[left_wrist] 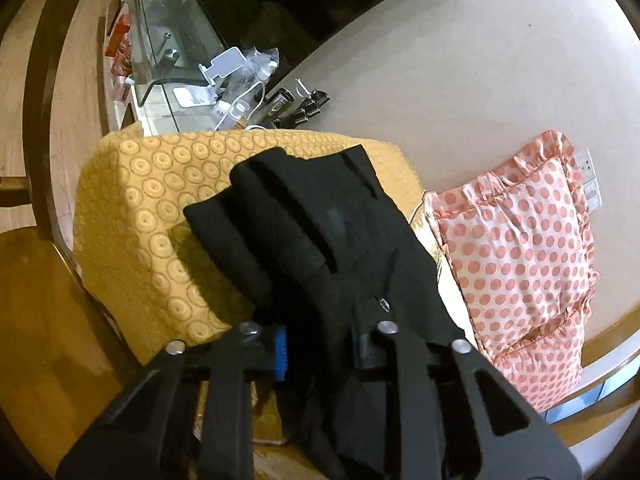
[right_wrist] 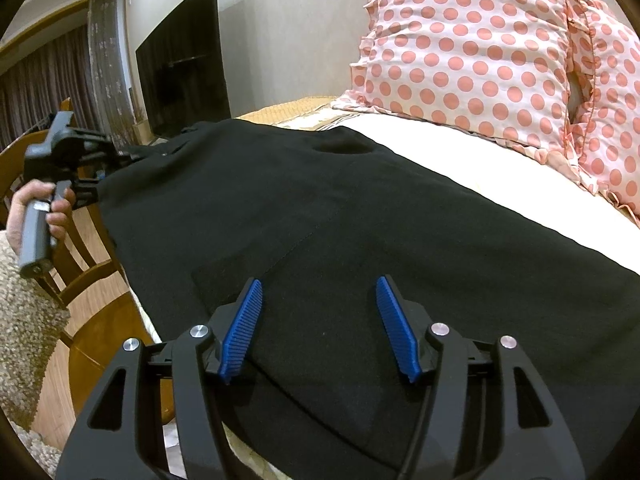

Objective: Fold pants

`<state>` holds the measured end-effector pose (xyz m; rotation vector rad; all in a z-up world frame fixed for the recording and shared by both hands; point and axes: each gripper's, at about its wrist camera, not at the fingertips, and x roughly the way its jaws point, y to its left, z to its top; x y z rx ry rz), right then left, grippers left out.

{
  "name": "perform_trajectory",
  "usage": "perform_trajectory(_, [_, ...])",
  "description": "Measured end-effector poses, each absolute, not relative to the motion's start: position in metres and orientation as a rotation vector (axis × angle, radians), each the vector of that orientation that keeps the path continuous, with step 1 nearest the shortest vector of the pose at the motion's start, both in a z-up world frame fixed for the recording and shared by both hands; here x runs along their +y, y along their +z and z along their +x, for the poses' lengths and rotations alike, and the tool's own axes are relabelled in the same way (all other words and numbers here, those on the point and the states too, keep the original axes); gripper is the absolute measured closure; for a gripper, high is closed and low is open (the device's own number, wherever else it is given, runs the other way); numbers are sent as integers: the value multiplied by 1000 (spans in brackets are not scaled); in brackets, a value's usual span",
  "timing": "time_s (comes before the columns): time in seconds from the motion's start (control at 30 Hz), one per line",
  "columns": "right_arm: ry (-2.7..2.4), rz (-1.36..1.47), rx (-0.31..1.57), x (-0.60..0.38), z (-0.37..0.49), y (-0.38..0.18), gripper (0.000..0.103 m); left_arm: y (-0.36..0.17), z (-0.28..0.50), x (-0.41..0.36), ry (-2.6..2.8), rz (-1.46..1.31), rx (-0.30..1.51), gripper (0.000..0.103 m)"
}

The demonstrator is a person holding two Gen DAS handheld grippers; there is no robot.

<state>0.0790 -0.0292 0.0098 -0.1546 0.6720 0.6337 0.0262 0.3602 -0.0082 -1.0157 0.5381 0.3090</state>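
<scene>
Left tool (left_wrist: 320, 350) clamped on the black pants (right_wrist: 360, 216) at their far-left end. Right tool (right_wrist: 318, 328) wide open, holding nothing, hovering over pants spread on the bed (right_wrist: 460, 148) near the polka-dot pillow (right_wrist: 472, 48).

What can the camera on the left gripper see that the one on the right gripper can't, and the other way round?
Only the left wrist view shows the yellow patterned cover, the glass cabinet, and the left gripper closed on the black pants.

Only the right wrist view shows the dark TV screen, the wooden chair, the person's hand, and the right gripper open above the cloth.

Both show the black pants and the pink polka-dot pillow.
</scene>
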Motion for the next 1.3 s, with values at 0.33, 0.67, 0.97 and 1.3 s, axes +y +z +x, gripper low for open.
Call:
perform_trajectory(0.33, [587,-17,565,-99,62,41,25,74,41,286,316,-566,487,89])
perform_trajectory(0.67, [296,190,523,-222,48,47,25,151,79,89,-112,-199,461,89])
perform_trajectory(0.97, [67,308,522,-306,26,32,25,61,73,-120,-546,149,673,89])
perform_trajectory(1.3, [22,335,518,-328,22,26,25,92,63,-132,-541,100,552,90])
